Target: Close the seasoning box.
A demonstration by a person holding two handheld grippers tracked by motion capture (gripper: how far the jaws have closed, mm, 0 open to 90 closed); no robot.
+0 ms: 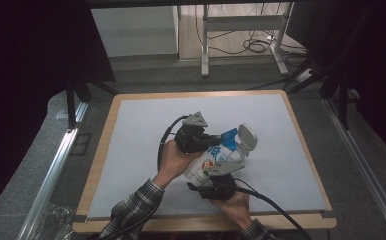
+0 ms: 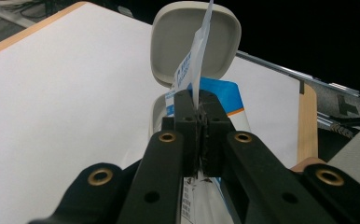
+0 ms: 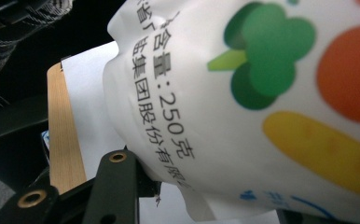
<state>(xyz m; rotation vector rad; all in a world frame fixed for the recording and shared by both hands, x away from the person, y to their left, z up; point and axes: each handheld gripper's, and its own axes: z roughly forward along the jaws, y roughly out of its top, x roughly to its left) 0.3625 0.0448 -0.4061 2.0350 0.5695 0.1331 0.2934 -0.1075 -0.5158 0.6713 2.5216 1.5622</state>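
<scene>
A dim room surrounds a wooden table point(image 1: 99, 150) covered by a pale grey mat point(image 1: 146, 130), with a metal desk frame point(image 1: 241, 30) and loose cables on the floor at the top of the high view. Just below the centre of that view you hold a white pouch point(image 1: 208, 167), printed with bright vegetable shapes and black lettering, between both tools. Its blue top end point(image 1: 229, 137) points toward the upper right, where an oval grey flip lid point(image 1: 247, 137) stands open. What the pouch holds inside cannot be seen. Your left gripper point(image 1: 216, 139) comes in from the left of the pouch, your left hand point(image 1: 173, 159) wrapped around its body, wrist bent inward. In the left gripper view its jaws are pressed together at the centre of the frame, pinching a thin white and blue tab point(image 2: 194, 70) that rises in front of the open lid point(image 2: 187, 32). Your right gripper point(image 1: 217, 176) sits under the lower end of the pouch, with your right hand point(image 1: 236, 205) at the bottom of the high view, plaid sleeves point(image 1: 136, 210) on both forearms. In the right gripper view the pouch point(image 3: 262, 102) bulges across the upper right, one black jaw pressing its creased edge at lower left; the other jaw is hidden, so the jaws look closed on the pouch but their gap cannot be made out.
</scene>
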